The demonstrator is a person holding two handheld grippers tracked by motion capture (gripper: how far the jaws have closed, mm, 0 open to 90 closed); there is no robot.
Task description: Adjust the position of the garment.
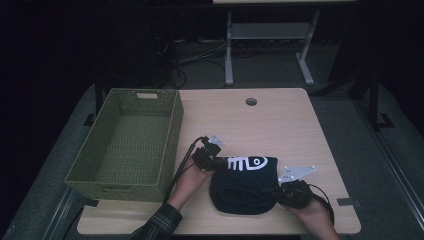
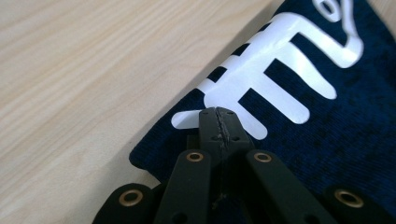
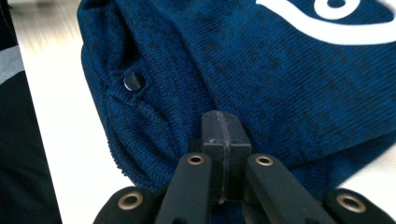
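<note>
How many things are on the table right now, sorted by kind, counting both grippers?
Folded dark blue knit garment: 1
Green woven basket: 1
Grippers: 2, left gripper and right gripper, both shut at the garment's edges
Total: 4

The basket [image 1: 127, 142] stands on the left part of the table [image 1: 280, 125]. The folded knit garment [image 1: 245, 185] lies on the table right of the basket, near the front edge. The left gripper [image 1: 212, 159] is at the garment's far-left corner, the right gripper [image 1: 280, 191] at its near-right edge.
</note>
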